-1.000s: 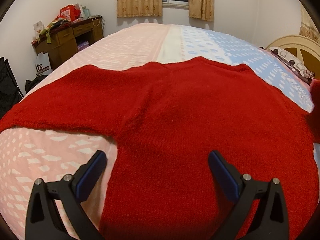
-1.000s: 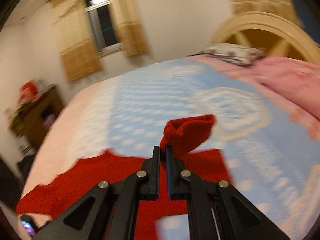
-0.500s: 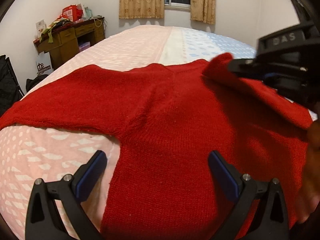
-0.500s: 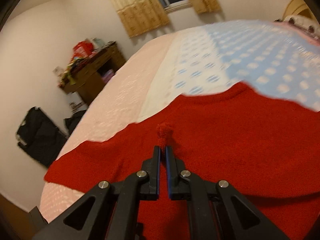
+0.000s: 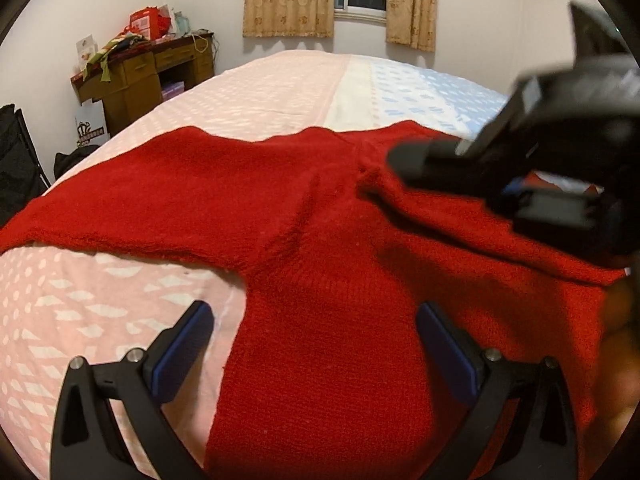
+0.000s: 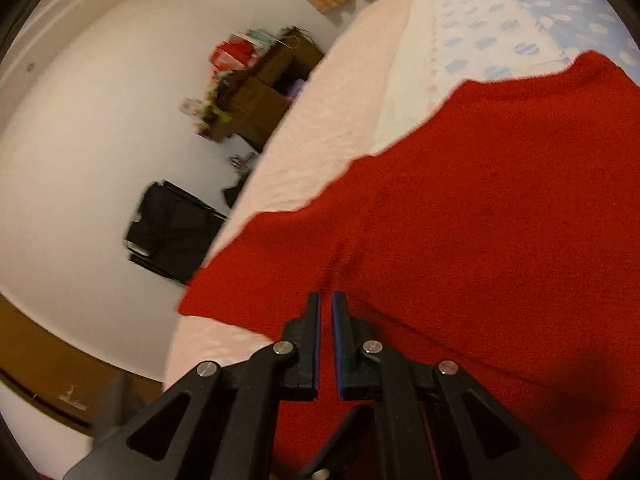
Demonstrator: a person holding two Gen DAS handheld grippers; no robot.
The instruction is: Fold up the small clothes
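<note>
A red knitted sweater (image 5: 320,240) lies flat on the bed, its left sleeve (image 5: 120,200) spread out to the side. Its right sleeve (image 5: 472,224) is folded inward across the body. My right gripper (image 5: 396,158) sits low over the chest near the neckline, shut on the end of that sleeve. In the right wrist view its jaws (image 6: 326,296) show only a thin gap, and a crease in the sweater (image 6: 480,200) runs into their tips. My left gripper (image 5: 314,312) hovers wide open over the lower body, holding nothing.
The bed sheet (image 5: 280,88) is pink on the left and blue on the right. A cluttered wooden desk (image 5: 148,76) stands by the far wall left of the bed, with a black bag (image 5: 16,160) beside it. A hand (image 5: 620,340) shows at the right edge.
My right gripper carried the sleeve end from the right side down and leftward across the sweater's body, laying the sleeve over the chest. The left gripper stayed still and open.
</note>
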